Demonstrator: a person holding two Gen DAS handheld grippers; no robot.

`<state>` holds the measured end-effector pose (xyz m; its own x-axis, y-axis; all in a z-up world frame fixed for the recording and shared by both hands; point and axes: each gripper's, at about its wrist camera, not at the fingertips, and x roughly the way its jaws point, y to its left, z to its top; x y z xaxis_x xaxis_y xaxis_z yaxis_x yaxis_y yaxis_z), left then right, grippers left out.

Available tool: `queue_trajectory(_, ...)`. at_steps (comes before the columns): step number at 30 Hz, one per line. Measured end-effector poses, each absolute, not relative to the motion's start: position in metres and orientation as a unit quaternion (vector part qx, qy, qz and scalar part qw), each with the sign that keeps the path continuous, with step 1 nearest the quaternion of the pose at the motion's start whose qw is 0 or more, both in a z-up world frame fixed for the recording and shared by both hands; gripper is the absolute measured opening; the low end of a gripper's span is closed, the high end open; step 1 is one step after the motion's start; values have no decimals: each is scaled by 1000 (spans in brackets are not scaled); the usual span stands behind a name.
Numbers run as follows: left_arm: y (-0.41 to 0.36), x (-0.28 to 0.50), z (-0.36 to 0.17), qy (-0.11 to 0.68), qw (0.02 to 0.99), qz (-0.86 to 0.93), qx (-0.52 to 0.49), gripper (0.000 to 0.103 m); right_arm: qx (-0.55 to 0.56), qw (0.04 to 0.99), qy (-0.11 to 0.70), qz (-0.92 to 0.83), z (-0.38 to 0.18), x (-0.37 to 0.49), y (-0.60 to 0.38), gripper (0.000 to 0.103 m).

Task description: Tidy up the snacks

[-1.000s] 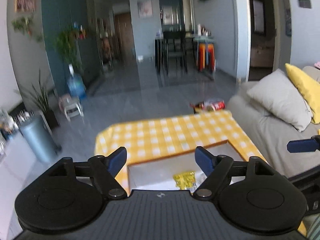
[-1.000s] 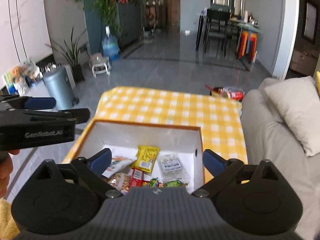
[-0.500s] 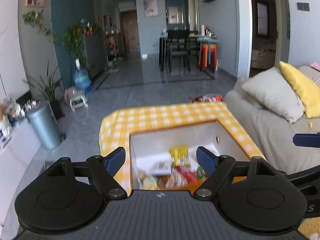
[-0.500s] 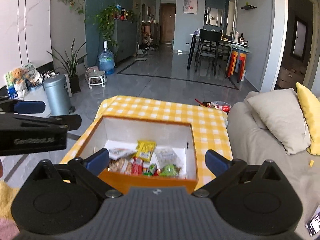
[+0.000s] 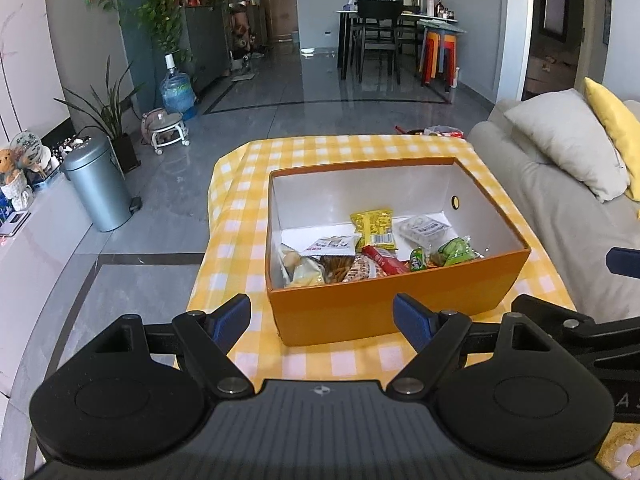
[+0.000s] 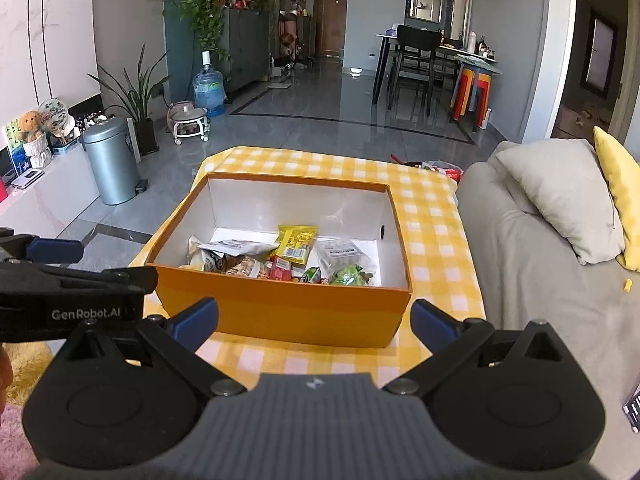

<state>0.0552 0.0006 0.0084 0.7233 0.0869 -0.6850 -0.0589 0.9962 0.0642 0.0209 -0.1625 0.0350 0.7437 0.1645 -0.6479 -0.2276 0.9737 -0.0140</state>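
Note:
An orange box (image 5: pixel 384 304) with a white inside stands on the yellow checked tablecloth (image 5: pixel 240 216). Several snack packets lie in its near half, among them a yellow packet (image 5: pixel 374 226), a clear packet (image 5: pixel 424 229) and a green one (image 5: pixel 456 251). The box also shows in the right wrist view (image 6: pixel 288 312), with the yellow packet (image 6: pixel 297 243) inside. My left gripper (image 5: pixel 322 318) is open and empty, just in front of the box. My right gripper (image 6: pixel 314 322) is open and empty, also in front of the box.
A grey sofa (image 6: pixel 532 264) with a grey pillow (image 6: pixel 560 196) and a yellow pillow borders the table on the right. A metal bin (image 5: pixel 98 184), plants and a water bottle stand to the left. A bin with wrappers (image 6: pixel 440 168) sits beyond the table.
Both grippers have pulled back from over the box and now sit in front of its near wall. The whole box has come into view. Both stay open and empty.

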Motion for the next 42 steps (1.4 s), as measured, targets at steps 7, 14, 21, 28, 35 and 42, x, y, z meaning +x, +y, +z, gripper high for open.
queue_trajectory(7, 1, 57, 9, 375, 926, 43, 16, 95, -42, 934, 340, 105, 34, 24, -163, 99)
queue_trajectory(14, 3, 58, 9, 378, 925, 46, 16, 95, -42, 932, 343, 106, 32, 26, -162, 99)
queue_trajectory(21, 3, 58, 9, 378, 925, 46, 16, 95, -46, 931, 347, 108, 31, 28, -161, 99)
queue_trajectory(28, 2, 59, 9, 379, 924, 45, 18, 95, -51, 929, 350, 110, 29, 27, -159, 99)
queue_trajectory(35, 2, 59, 9, 379, 924, 47, 18, 95, -50, 929, 350, 110, 29, 26, -159, 99)
queue_trajectory(42, 3, 59, 9, 381, 923, 45, 20, 95, -50, 928, 351, 111, 29, 26, -159, 99)
